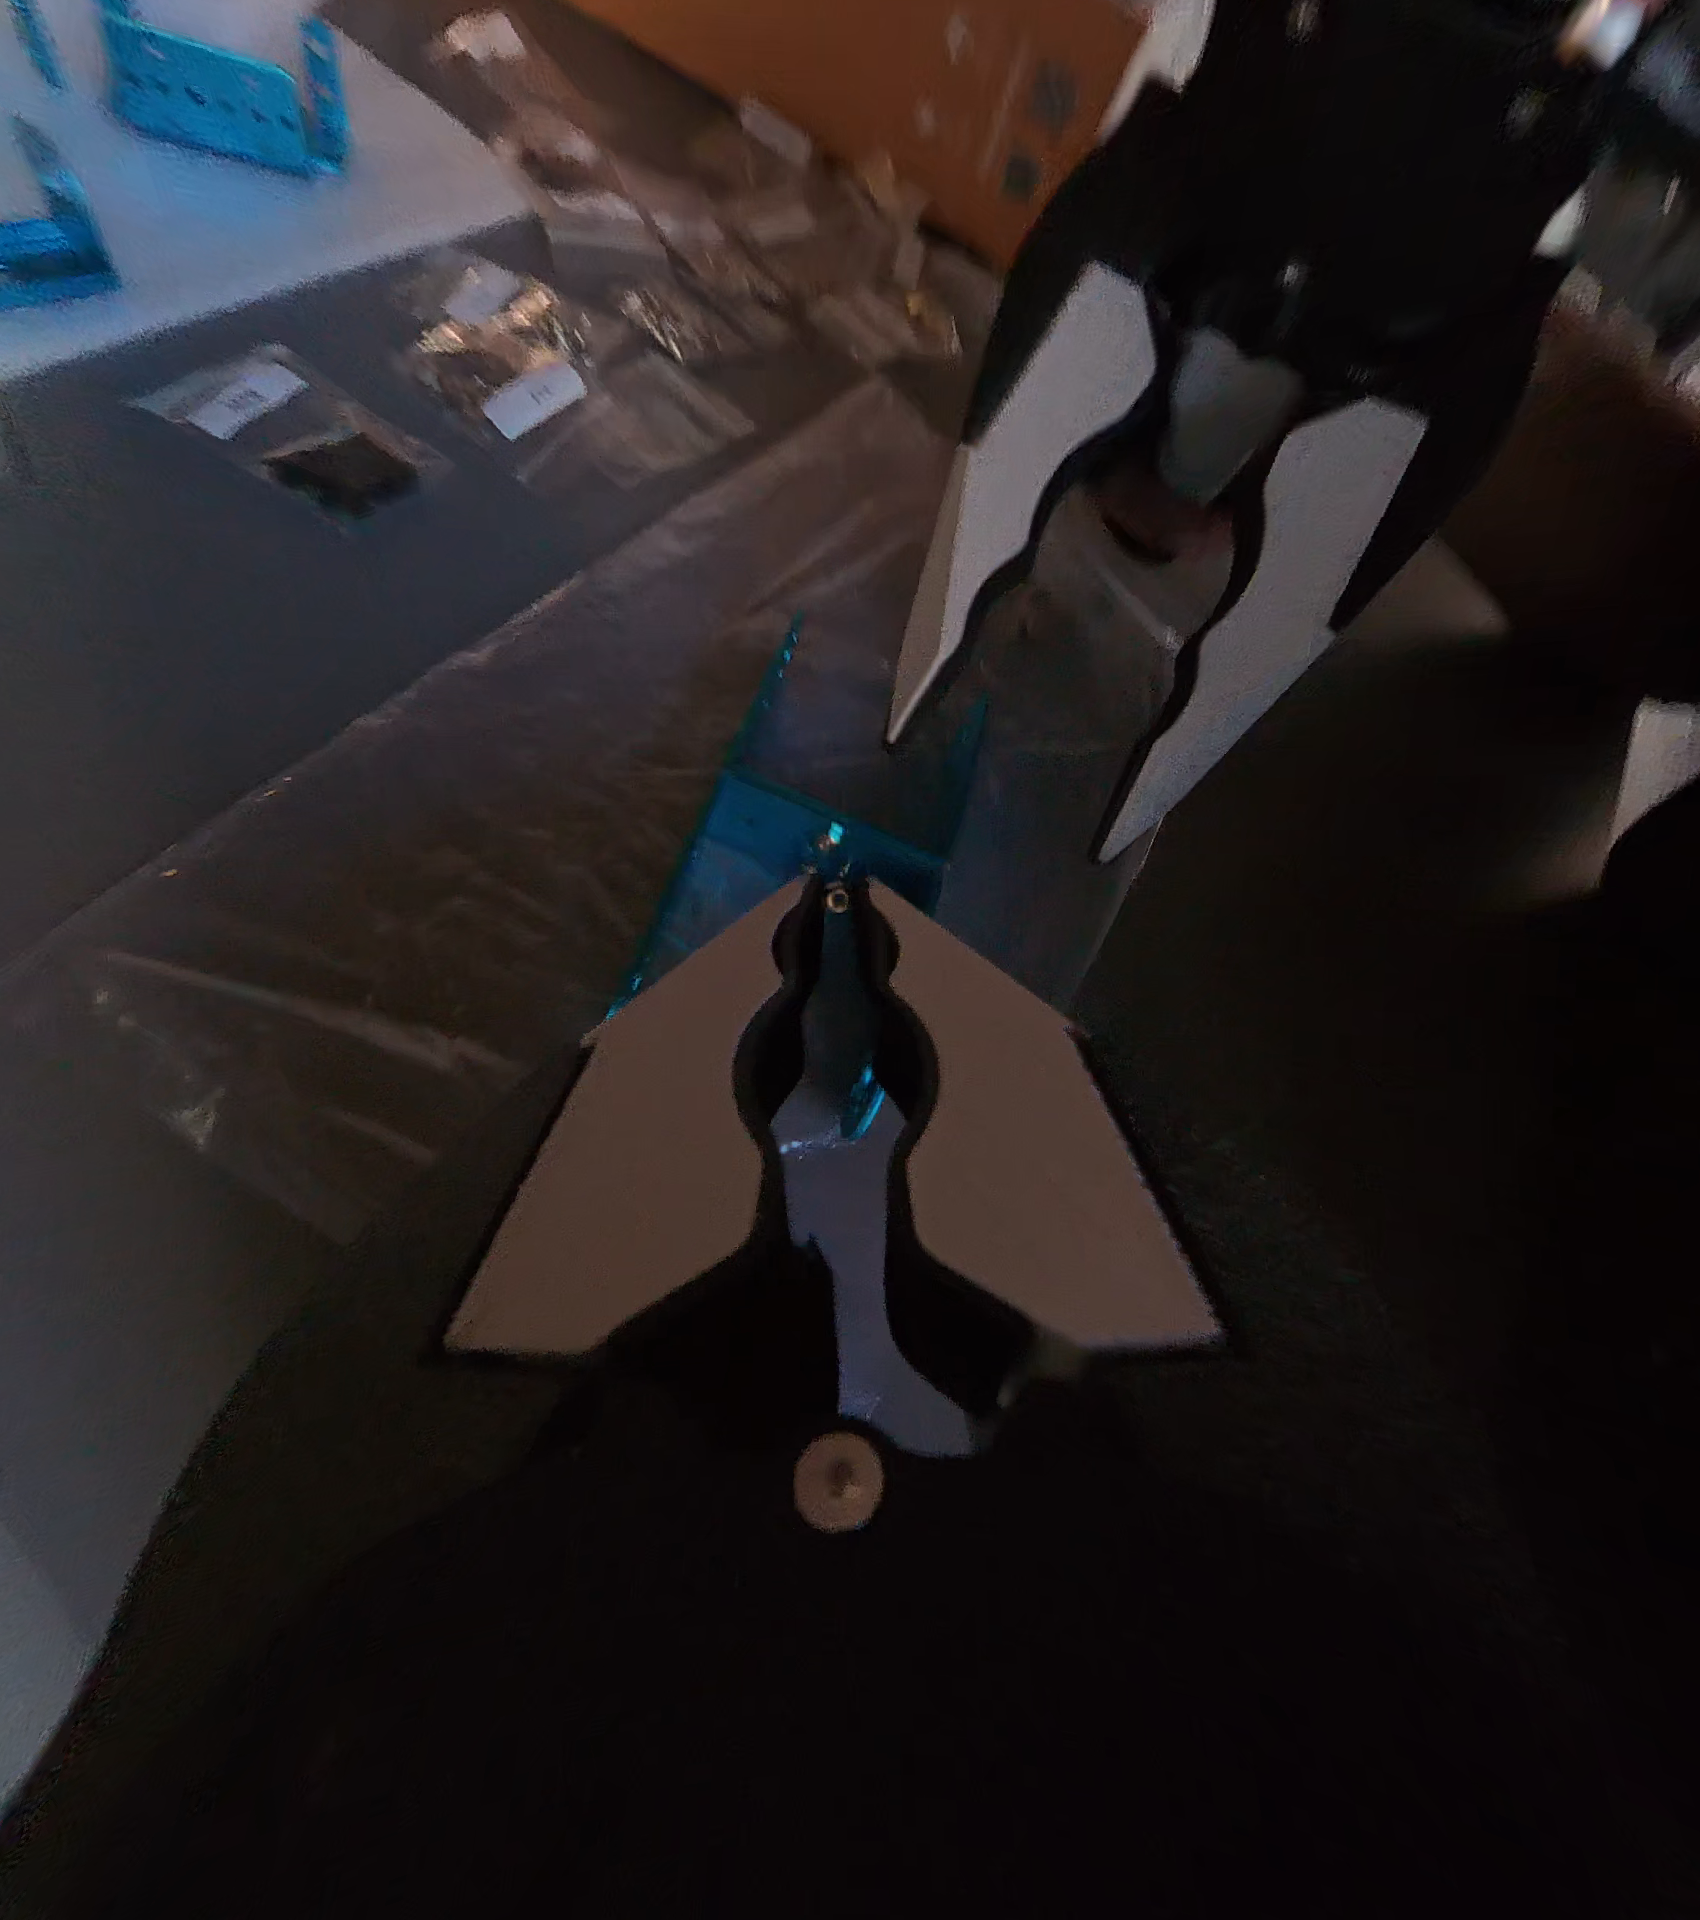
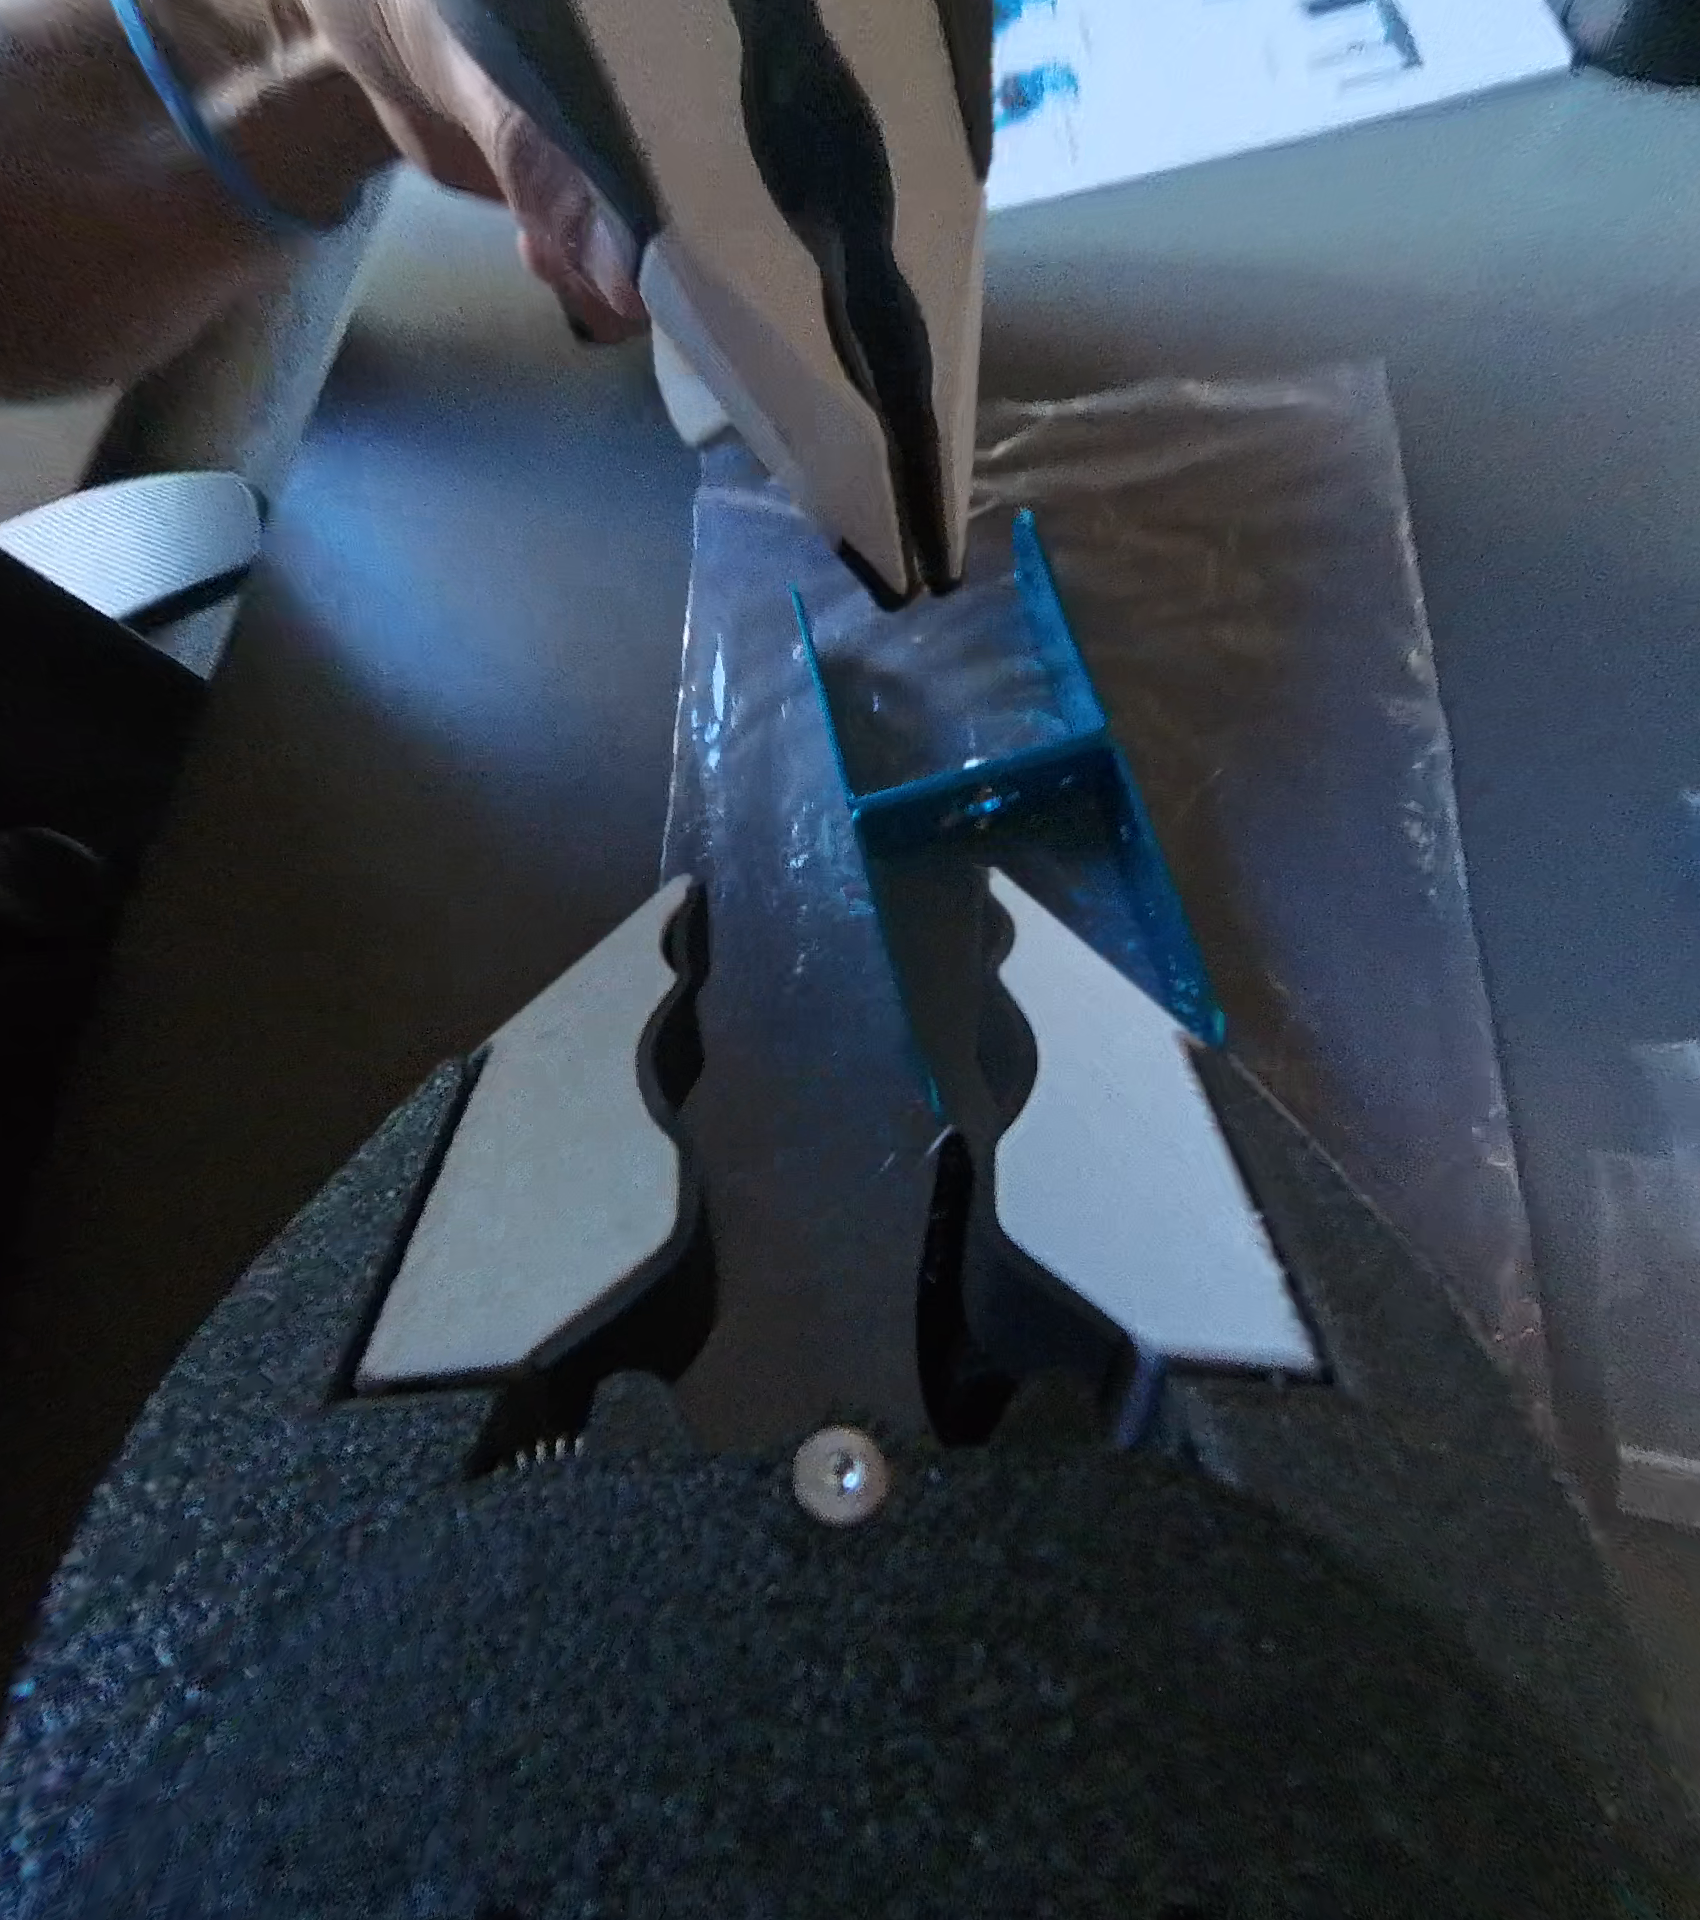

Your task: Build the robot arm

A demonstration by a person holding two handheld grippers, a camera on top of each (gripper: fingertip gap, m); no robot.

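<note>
We see the left gripper [image 1: 833, 883] low in the centre of its view, its fingers pressed together on a small screw or on the cross plate of the blue bracket [image 2: 991, 790]; which of the two, we cannot tell. The bracket stands mid-frame in the right wrist view, on a clear plastic bag [image 2: 1293, 675] that lies on the dark table [image 2: 430, 623]. The right gripper [image 2: 841, 894] has its fingers spread, one side wall of the bracket between them.

We judge the bracket light, stiff and slick: thin anodised metal, H-shaped, with drilled holes. Its flat walls offer the best hold. The bag looks crinkly and slippery. More blue brackets [image 1: 222, 94] lie in the upper left of the left view.
</note>
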